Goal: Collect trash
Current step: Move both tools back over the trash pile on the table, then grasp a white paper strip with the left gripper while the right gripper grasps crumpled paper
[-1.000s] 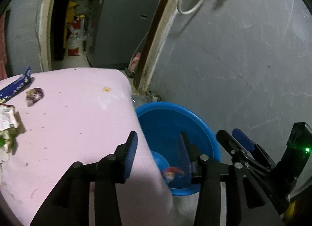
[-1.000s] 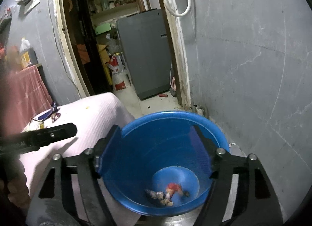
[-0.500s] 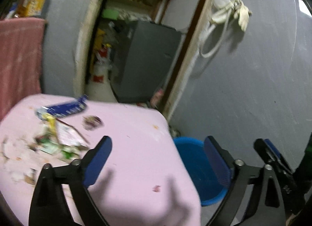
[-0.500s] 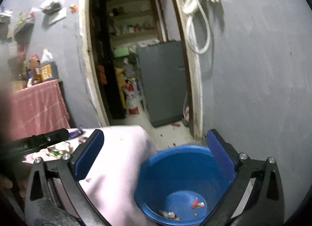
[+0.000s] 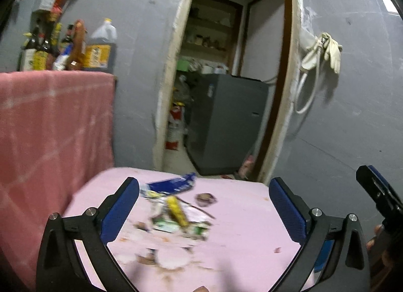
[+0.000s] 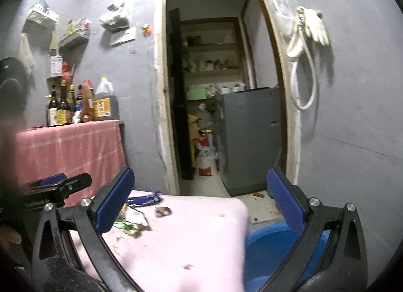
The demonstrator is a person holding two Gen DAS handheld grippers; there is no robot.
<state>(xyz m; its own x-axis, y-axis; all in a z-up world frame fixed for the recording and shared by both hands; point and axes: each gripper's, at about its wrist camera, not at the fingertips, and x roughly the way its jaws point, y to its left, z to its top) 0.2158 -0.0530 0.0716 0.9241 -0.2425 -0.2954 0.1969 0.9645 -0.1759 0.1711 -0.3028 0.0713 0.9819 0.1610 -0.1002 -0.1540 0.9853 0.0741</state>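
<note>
Trash lies on the pink table (image 5: 246, 236): a blue wrapper (image 5: 173, 185), a heap of yellow and green wrappers (image 5: 176, 216), a small purple wrapper (image 5: 206, 198) and loose crumbs (image 5: 161, 259). My left gripper (image 5: 203, 186) hovers over the near side of the table, its jaws opening wide with nothing between them. My right gripper (image 6: 201, 175) is open and empty, held to the right of the left one. Below it, off the table's right edge, sits the blue basin (image 6: 272, 249). The right wrist view also shows the blue wrapper (image 6: 144, 199) and the purple wrapper (image 6: 163, 211).
A counter draped in pink cloth (image 5: 50, 120) with several bottles (image 5: 75, 47) stands to the left. Behind the table a doorway opens onto a grey fridge (image 5: 226, 123). A white hose and a glove (image 5: 325, 50) hang on the grey wall at the right.
Both grippers rose and tipped up from the blue basin toward the table. Their jaws spread wider. The basin dropped out of the left wrist view and the trash heap came to the middle.
</note>
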